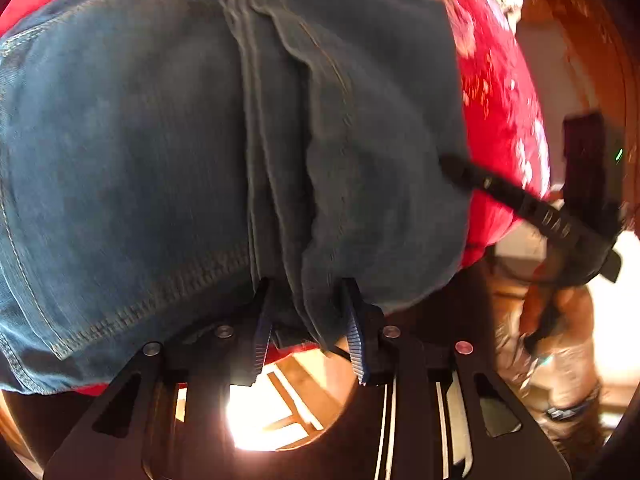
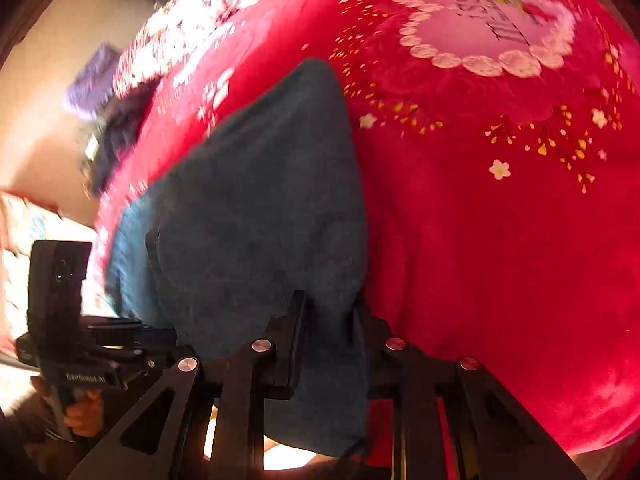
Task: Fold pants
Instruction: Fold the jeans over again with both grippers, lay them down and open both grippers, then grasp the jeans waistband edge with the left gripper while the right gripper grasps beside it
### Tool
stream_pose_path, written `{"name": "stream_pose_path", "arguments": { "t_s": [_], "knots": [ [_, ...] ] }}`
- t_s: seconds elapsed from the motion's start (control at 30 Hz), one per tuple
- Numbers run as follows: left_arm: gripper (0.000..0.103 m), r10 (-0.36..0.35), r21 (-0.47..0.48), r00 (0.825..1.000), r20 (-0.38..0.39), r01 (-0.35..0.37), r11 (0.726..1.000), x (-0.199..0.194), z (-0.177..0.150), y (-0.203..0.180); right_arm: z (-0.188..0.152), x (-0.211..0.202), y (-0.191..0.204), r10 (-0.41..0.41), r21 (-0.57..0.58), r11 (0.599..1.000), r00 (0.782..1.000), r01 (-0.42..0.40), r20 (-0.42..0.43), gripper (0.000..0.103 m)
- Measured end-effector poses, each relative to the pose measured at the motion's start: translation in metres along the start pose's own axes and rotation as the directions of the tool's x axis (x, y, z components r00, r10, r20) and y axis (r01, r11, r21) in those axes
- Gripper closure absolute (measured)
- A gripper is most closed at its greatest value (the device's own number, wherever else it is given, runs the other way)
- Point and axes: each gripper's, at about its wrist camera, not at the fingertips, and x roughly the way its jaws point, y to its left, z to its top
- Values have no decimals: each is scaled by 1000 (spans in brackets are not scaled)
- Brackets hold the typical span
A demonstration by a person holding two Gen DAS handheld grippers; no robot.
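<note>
Across the left wrist view, blue denim pants [image 1: 160, 160] are spread over a red flowered blanket [image 1: 500, 100], and a bunched fold of the denim is pinched between the narrowed fingers of the left gripper [image 1: 308, 328]. At the right edge, the right gripper [image 1: 452, 168] is seen touching the pants' side. From the right wrist view, the pants [image 2: 260, 200] are seen clamped between the right gripper's [image 2: 328, 320] fingers, over the blanket [image 2: 500, 260].
</note>
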Motion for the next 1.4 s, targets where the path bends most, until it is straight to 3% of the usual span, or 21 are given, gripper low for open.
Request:
{"name": "stream_pose_path", "arguments": {
  "t_s": [0.1,0.2,0.3,0.43,0.63,0.73,0.83,0.9,1.07,1.13,1.2,1.3,1.4],
  "knots": [
    [72,-45,-7,999,25,46,999,-23,-4,4,-4,-22,7,-16,-4,1000,999,16,46,76],
    [71,-103,-13,992,69,104,994,-46,-7,14,-15,-45,4,22,39,999,997,-26,80,62],
    [65,-46,-34,996,82,49,998,-43,-9,23,-28,-43,5,26,28,999,998,-27,59,60],
    [65,101,16,993,63,-102,995,-24,-10,23,-45,-6,7,-99,-4,995,993,99,-70,60],
    [65,207,67,965,163,-220,973,-48,-24,16,-41,-39,30,-131,-50,990,991,132,28,59],
    [63,232,51,951,206,-247,968,-65,-29,22,-33,-55,48,-151,-79,984,985,158,85,48],
    [52,278,37,923,267,-298,954,-82,-42,31,-22,-56,64,-152,-101,981,981,164,120,36],
    [48,327,22,887,326,-353,935,-91,-46,28,-15,-49,76,-153,-111,980,981,166,116,27],
    [39,450,-18,782,432,-492,871,-109,-45,29,-5,-26,105,-126,-140,980,988,138,93,20],
    [38,475,-36,756,451,-516,856,-118,-44,36,-3,-16,121,-116,-152,980,989,129,96,20],
    [38,485,-60,749,451,-517,854,-129,-44,49,-3,-9,134,-121,-175,975,988,136,97,19],
    [38,488,-98,753,441,-500,860,-137,-39,66,-5,0,157,-133,-220,963,985,155,111,19],
    [38,514,-133,739,436,-512,849,-144,-36,82,-8,5,175,-142,-264,949,982,171,123,18]
  ]
}}
